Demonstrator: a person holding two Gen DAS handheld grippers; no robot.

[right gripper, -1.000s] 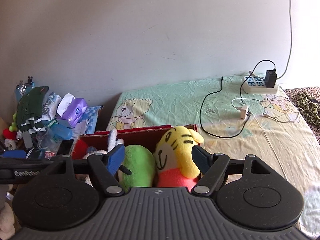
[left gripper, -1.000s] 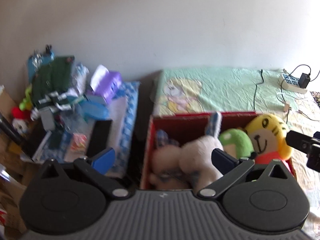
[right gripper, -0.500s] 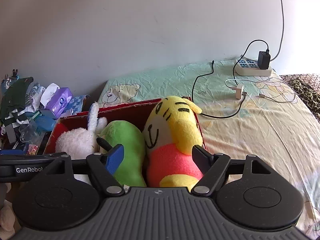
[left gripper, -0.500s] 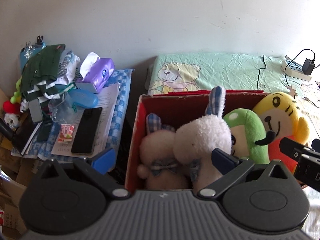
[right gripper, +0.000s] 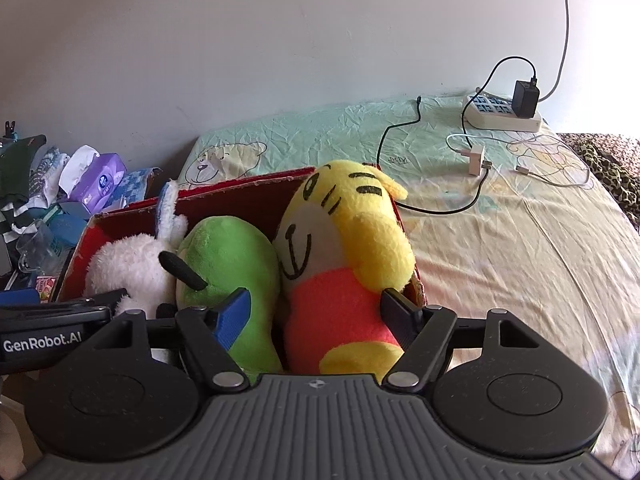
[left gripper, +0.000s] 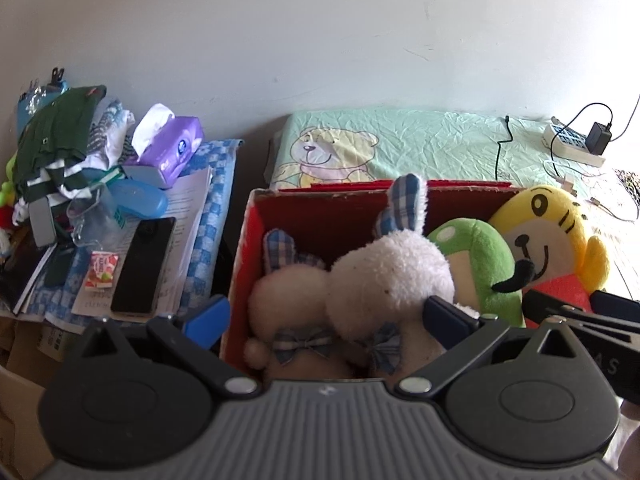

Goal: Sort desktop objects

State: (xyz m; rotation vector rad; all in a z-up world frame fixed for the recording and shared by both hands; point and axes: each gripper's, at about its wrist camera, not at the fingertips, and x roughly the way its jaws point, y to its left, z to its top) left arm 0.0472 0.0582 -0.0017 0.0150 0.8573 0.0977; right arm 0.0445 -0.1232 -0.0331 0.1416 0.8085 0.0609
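A red cardboard box [left gripper: 244, 256] [right gripper: 240, 196] sits on the bed and holds several plush toys. Two white rabbits [left gripper: 384, 280] with checked ears fill its left half, one showing as a white rabbit [right gripper: 128, 264] in the right wrist view. A green plush [left gripper: 476, 256] [right gripper: 228, 256] and a yellow tiger [left gripper: 548, 232] [right gripper: 352, 240] fill the right half. My left gripper [left gripper: 326, 314] is open just above the rabbits, its left finger outside the box wall. My right gripper [right gripper: 316, 312] is open, with the tiger's orange body between its fingers. Contact with the tiger cannot be made out.
Left of the box, a cluttered side table [left gripper: 216, 184] carries a purple tissue box [left gripper: 168, 152], a black phone [left gripper: 144, 264], a snack packet [left gripper: 102, 276], a blue case [left gripper: 136, 200] and folded clothes [left gripper: 56, 136]. A power strip [right gripper: 504, 116] and cables [right gripper: 472, 204] lie on the sheet.
Both grippers have come down and closer to the red box. The plush toys now loom larger, and the tiger's body now lies between the right gripper's fingers.
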